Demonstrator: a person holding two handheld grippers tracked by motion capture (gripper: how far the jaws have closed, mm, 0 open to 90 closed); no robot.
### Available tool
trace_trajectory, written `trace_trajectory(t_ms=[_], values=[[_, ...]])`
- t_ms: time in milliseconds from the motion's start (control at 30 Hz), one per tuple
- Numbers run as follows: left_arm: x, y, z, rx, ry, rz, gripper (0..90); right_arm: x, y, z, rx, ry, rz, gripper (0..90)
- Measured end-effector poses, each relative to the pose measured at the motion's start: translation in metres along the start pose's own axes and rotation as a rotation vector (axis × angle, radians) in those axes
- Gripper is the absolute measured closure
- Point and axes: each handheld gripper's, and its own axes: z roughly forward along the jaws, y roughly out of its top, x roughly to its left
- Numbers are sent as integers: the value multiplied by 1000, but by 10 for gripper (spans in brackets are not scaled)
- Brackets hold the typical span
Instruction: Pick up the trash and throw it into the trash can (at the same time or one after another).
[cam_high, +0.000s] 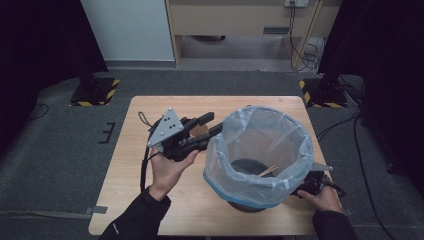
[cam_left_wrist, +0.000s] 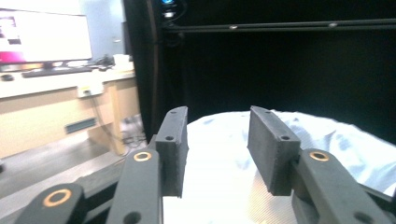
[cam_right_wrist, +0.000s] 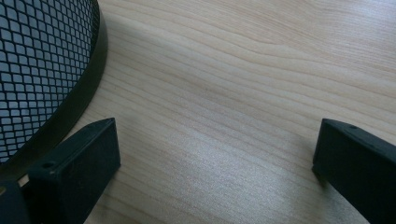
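Right claw (cam_high: 311, 186) rests wide and empty on my desk (cam_high: 150, 200) beside the lined bin (cam_high: 260, 150), left claw (cam_high: 212, 125) part-open, empty, at the bin's left rim.

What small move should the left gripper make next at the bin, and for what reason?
Probably draw the left gripper back from the bin. Its jaws stand open with nothing between them at the rim of the bag, and wooden sticks already lie inside. The right gripper rests open on the table beside the bin.
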Motion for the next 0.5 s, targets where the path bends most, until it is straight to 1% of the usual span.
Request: trace_trajectory(t_ms=[100, 167, 267, 333, 367, 433, 500], values=[[13, -8, -12, 22, 48, -6, 540, 0, 0, 0, 0, 0, 2, 9], [23, -15, -19, 40, 90, -14, 514, 0, 0, 0, 0, 0, 2, 9], [36, -27, -27, 71, 135, -24, 485, 0, 0, 0, 0, 0, 2, 9], [43, -34, -30, 81, 158, -37, 465, 0, 0, 0, 0, 0, 2, 9], [47, -40, -31, 87, 178, -45, 456, 0, 0, 0, 0, 0, 2, 9], [54, -46, -31, 123, 203, -45, 440, 0, 0, 0, 0, 0, 0, 9], [61, -54, -30, 138, 240, -49, 416, 0, 0, 0, 0, 0, 2, 9]])
